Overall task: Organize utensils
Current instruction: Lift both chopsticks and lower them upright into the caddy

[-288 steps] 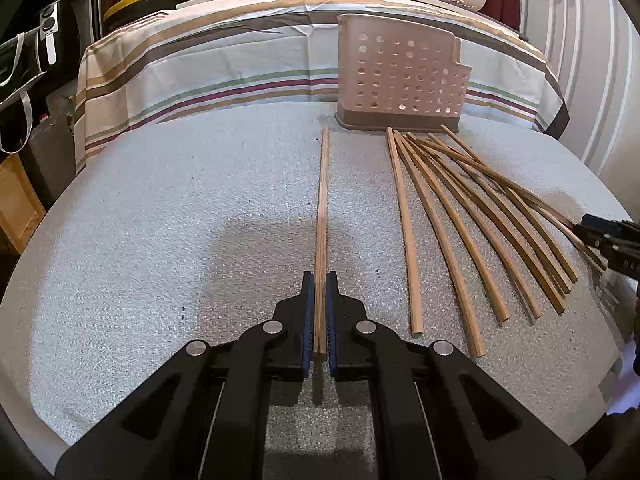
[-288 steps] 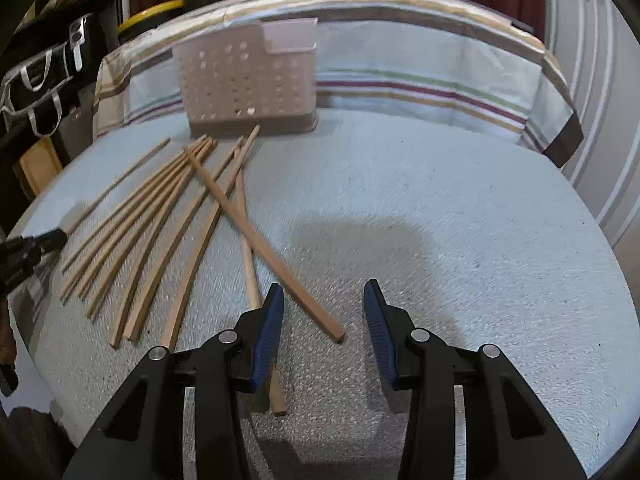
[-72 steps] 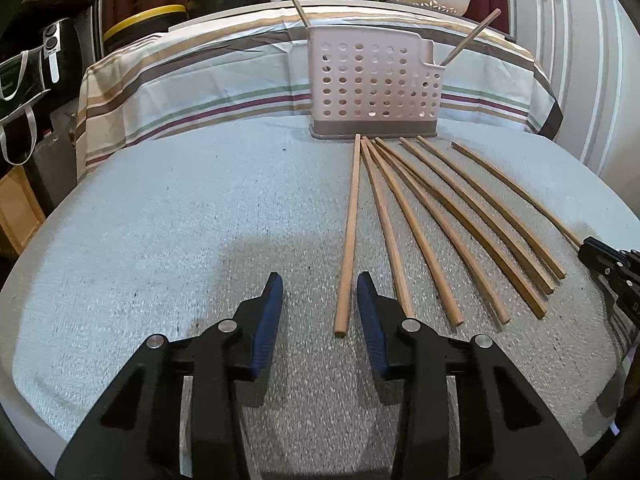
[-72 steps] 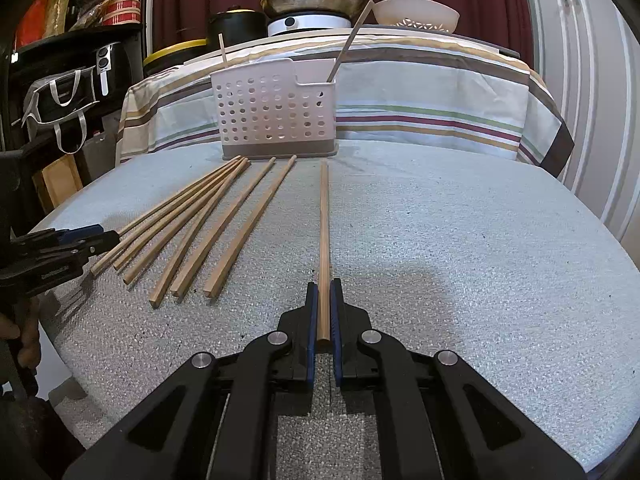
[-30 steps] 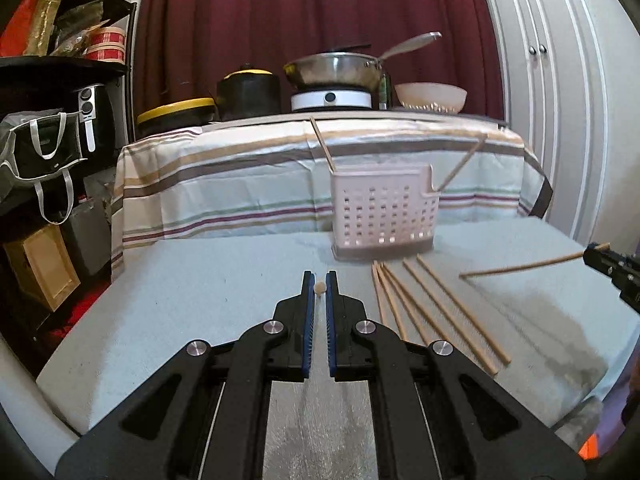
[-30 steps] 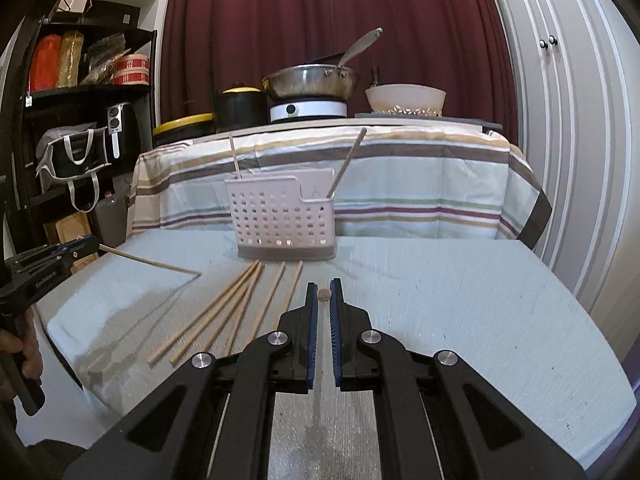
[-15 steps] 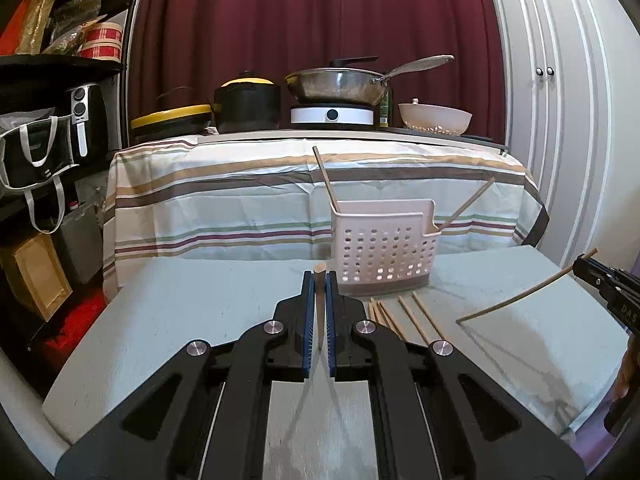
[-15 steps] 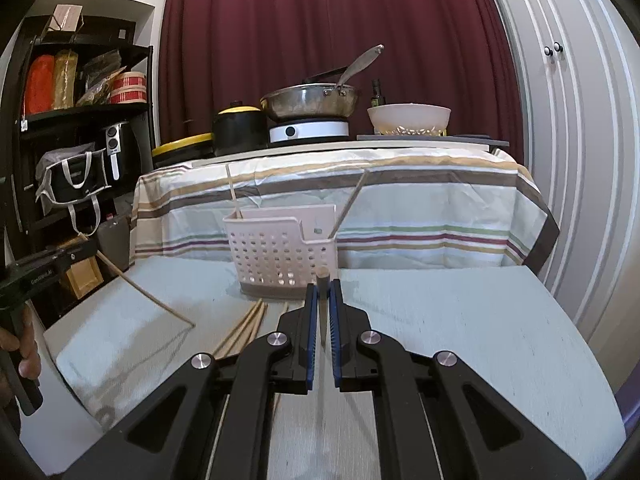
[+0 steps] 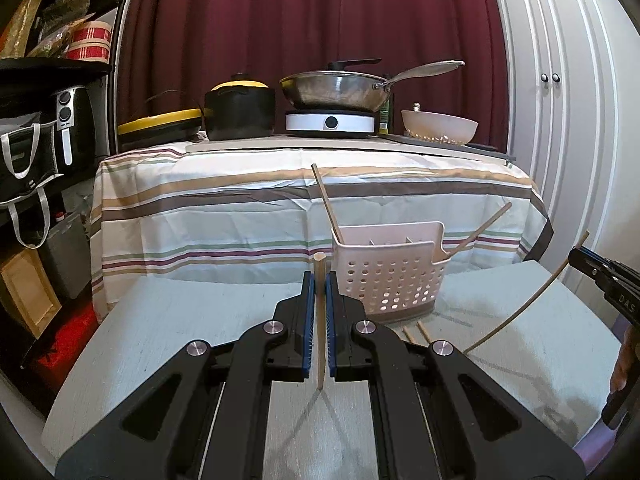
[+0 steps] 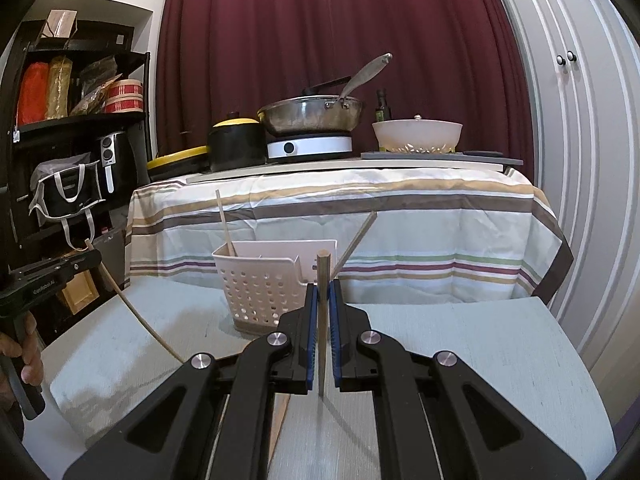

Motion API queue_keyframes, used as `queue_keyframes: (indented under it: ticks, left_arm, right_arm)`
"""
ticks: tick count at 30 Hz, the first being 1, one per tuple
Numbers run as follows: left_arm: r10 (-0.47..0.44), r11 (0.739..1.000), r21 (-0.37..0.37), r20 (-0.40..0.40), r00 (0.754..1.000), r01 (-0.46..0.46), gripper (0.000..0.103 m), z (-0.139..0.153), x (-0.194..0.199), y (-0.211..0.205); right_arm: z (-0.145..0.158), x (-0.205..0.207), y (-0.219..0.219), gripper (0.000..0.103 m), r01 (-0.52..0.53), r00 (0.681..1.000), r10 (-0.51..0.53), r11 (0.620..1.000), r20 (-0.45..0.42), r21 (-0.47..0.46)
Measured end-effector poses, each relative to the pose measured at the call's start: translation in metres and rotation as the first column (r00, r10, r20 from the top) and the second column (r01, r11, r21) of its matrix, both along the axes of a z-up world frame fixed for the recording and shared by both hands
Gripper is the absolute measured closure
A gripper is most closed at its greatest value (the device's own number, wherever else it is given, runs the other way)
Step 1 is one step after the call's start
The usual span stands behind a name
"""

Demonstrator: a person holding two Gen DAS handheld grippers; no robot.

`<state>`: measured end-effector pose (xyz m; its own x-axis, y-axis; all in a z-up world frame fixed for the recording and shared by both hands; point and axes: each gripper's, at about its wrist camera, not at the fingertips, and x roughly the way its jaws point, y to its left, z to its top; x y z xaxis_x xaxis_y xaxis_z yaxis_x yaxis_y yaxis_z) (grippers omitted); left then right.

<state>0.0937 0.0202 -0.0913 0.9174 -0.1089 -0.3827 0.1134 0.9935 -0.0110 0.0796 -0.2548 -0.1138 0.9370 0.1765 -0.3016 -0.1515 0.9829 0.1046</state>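
Observation:
My left gripper (image 9: 319,280) is shut on a wooden chopstick (image 9: 320,320) that stands nearly upright, its lower end above the grey table. My right gripper (image 10: 323,290) is shut on another wooden chopstick (image 10: 322,320), also nearly upright. The pink perforated utensil basket (image 9: 390,280) stands at the back of the table, just right of my left gripper; in the right wrist view the basket (image 10: 264,284) is just left of my right gripper. Two chopsticks (image 9: 326,204) lean inside it. Loose chopsticks (image 9: 420,330) lie in front of it, mostly hidden.
A striped cloth-covered table (image 9: 240,208) with a pan, pots, a hotplate and a bowl stands behind. A black shelf (image 10: 72,140) with bags is at the left. White cupboard doors (image 9: 560,120) are at the right. The grey padded table (image 10: 460,340) spreads around the basket.
Both grippers have lifted further with their chopsticks, which now hang steeper, closer to upright. The basket looks nearer and lower in both views.

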Motion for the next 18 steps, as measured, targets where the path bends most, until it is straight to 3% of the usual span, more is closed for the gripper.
queue_keyframes:
  ticks: [9, 18]
  left_arm:
    - [-0.039, 0.999, -0.031, 0.002, 0.999, 0.039, 0.097, 0.020, 0.012, 0.001]
    - [-0.112, 0.993, -0.030, 0.075, 0.991, 0.114, 0.097, 0.068, 0.025, -0.010]
  right_arm:
    - [0.018, 0.011, -0.001, 0.096, -0.022, 1.000, 0.022, 1.000, 0.012, 0.018]
    - [0.051, 0.028, 0.000, 0.096, -0.070, 0.995, 0.067, 0.997, 0.078, 0.041]
